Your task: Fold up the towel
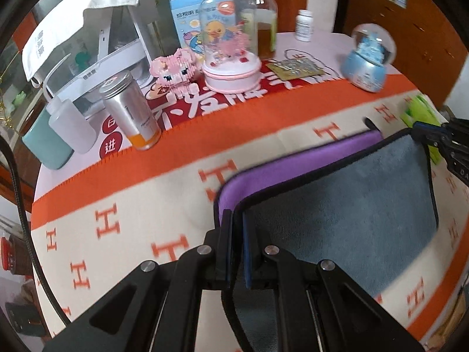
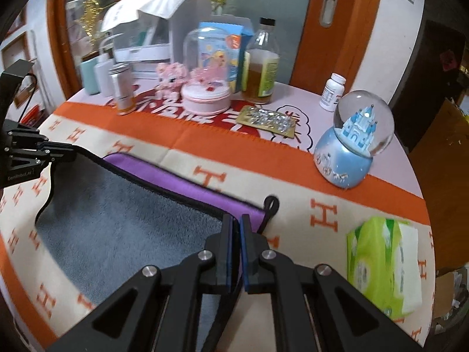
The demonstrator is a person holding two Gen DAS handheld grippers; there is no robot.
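Item: microfibre towel [image 1: 346, 205], grey plush on one face, purple on the other, bound in black piping with a small black hanging loop [image 2: 271, 205] at the corner by my right hand. It lies on the cream-and-orange blanket [image 1: 123, 202] patterned with "H" letters, its near edge lifted and carried over so the purple far strip shows beyond the grey. My left gripper [image 1: 236, 220] is pressed together on the left corner of that edge; my right gripper [image 2: 236, 223] pinches the right corner likewise. Handling, as I judge it: light, limp, no stiffness, sagging between the two holds; the piped corners give the surest grip, and the pile may drag on the woolly blanket. Legible writing: "DenRobot.AI" on the left gripper's side in the right wrist view; large white Chinese characters on the red mat [image 1: 234, 94], including "进". Box [image 1: 187, 20], pill bottle [image 2: 332, 91] and tissue pack [image 2: 384, 264] print is too blurred to read.
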